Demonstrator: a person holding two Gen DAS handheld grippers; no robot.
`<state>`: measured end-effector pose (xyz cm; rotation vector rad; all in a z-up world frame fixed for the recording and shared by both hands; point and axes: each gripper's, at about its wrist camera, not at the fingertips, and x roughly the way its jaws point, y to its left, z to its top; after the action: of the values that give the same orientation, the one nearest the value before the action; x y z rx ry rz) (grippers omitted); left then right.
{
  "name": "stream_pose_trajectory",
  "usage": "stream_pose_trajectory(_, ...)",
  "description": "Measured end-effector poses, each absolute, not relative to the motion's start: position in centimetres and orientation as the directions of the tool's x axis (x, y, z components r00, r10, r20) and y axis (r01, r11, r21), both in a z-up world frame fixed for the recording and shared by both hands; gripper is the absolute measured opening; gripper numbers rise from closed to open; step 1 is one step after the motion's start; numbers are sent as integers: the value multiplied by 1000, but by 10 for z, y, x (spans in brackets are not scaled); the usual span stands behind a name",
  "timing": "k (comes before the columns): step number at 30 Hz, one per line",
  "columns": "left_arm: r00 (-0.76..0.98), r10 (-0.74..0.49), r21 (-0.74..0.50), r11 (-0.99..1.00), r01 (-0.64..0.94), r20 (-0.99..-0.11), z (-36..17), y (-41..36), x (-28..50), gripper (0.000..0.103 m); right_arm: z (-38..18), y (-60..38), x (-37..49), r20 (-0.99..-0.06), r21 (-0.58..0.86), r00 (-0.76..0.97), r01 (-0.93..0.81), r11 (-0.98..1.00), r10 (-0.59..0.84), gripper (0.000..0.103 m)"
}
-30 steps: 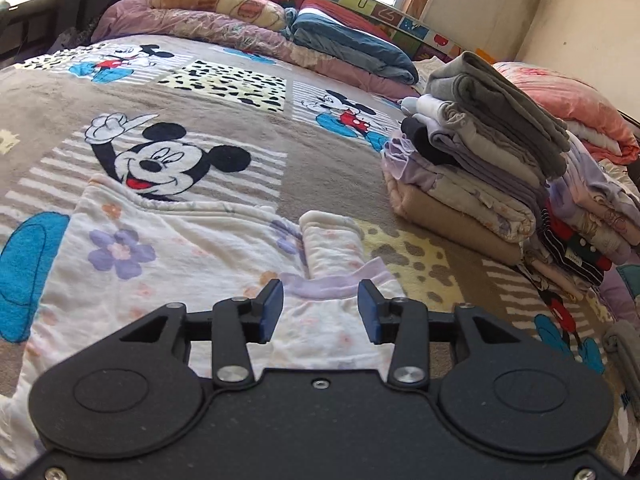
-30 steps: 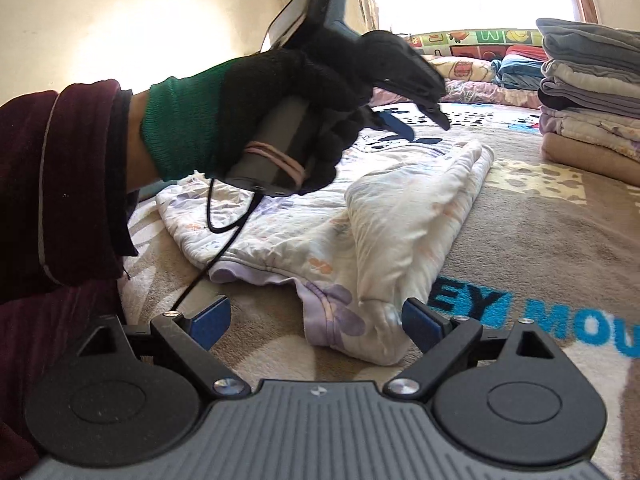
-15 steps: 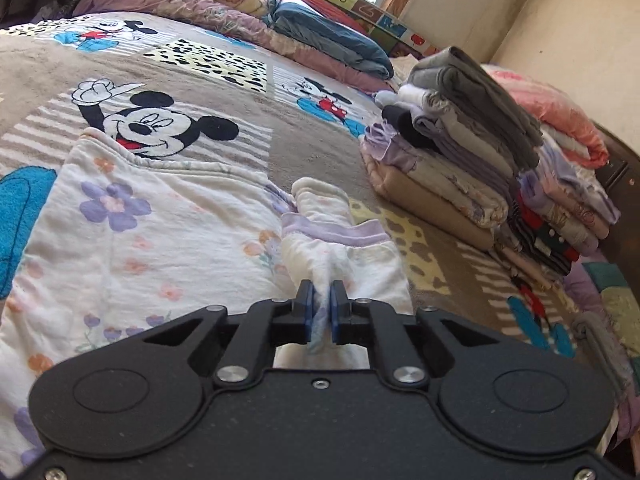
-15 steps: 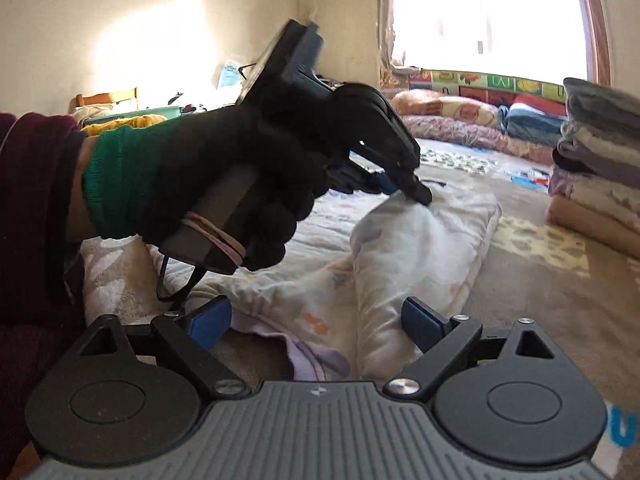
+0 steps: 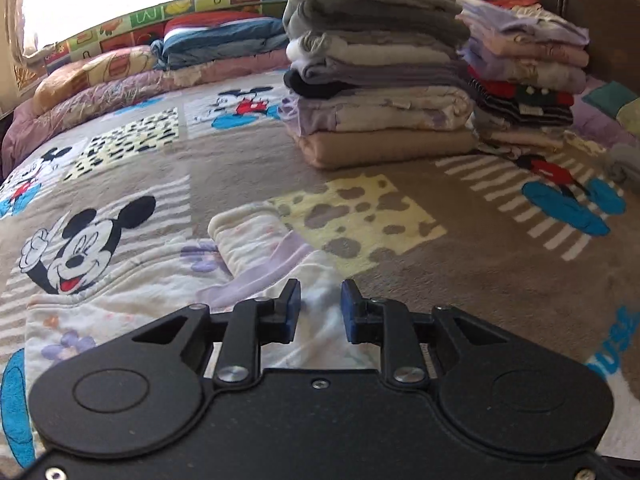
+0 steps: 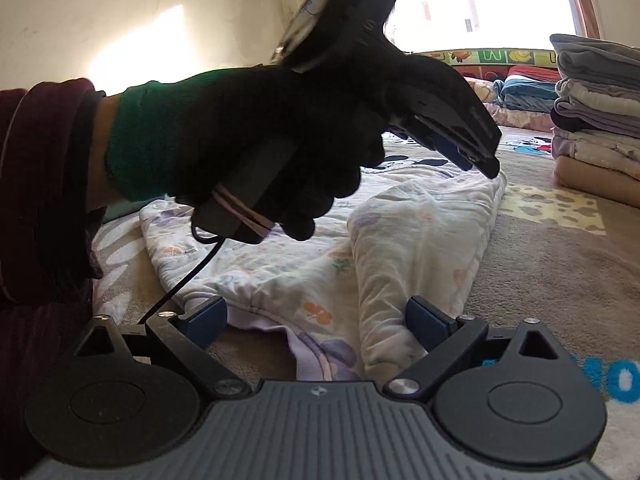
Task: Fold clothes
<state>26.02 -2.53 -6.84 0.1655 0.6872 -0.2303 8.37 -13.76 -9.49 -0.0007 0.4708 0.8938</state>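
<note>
On the cartoon-mouse blanket (image 5: 460, 264) lies the floral garment (image 6: 304, 276), one sleeve folded across it. The left gripper (image 5: 316, 310) hangs above that sleeve, jaws opening, clear of the cloth. The right gripper (image 6: 316, 320) (jaws wide apart) straddles the hem. Folded stacks (image 5: 384, 80) stand beyond.

A: What is the person wearing?
B: A black glove (image 6: 256, 148) with a green knit cuff (image 6: 140, 140), and a dark maroon sleeve (image 6: 44, 184).
A: And the tongs?
B: Black left tongs (image 5: 316, 308), grey ribbed right tongs (image 6: 316, 320), blue pads (image 5: 293, 310), silver screws (image 5: 405, 374), a black cable (image 6: 180, 284).
</note>
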Motion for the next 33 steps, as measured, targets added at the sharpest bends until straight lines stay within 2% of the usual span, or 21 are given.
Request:
stream_pose_trajectory(3,730,-123,80,968,237,-672,-89,-19,272,23,-96,-138,84,-397,202,531,-745,635,749,96)
stream_pose_trajectory(9,771,-32,213,953,215,-636,-97,-36,263,24,-99,-139,86,-403,220,515,-748,626,757,98)
stream_pose_trajectory(16,737,-73,118,972,204,-672,-89,-21,269,25,-100,-131,89,-440,188,497,-764,617,748,103)
stream_pose_trajectory(19,727,-78,78,981,179,-682,-67,-13,254,33,-99,-134,83,-418,172,514,-765,621,749,103)
stream_pose_trajectory(22,759,-57,91,984,152,-648,-52,2,218,33,-98,-137,75,-394,145,541,-762,631,743,103)
stream_pose_trajectory(26,790,-65,-7,997,76,-609,-41,39,166,34,-93,-138,64,-379,110,568,-757,645,731,102)
stream_pose_trajectory(27,802,-61,-33,998,51,-595,-39,48,151,44,-91,-139,63,-375,114,571,-753,648,730,101)
stream_pose_trajectory(29,824,-59,-99,995,3,-564,-36,67,125,57,-86,-143,57,-362,125,578,-747,653,731,100)
stream_pose_trajectory(33,854,-58,-287,952,-109,-517,-38,114,78,59,-77,-157,49,-316,212,586,-724,657,747,98)
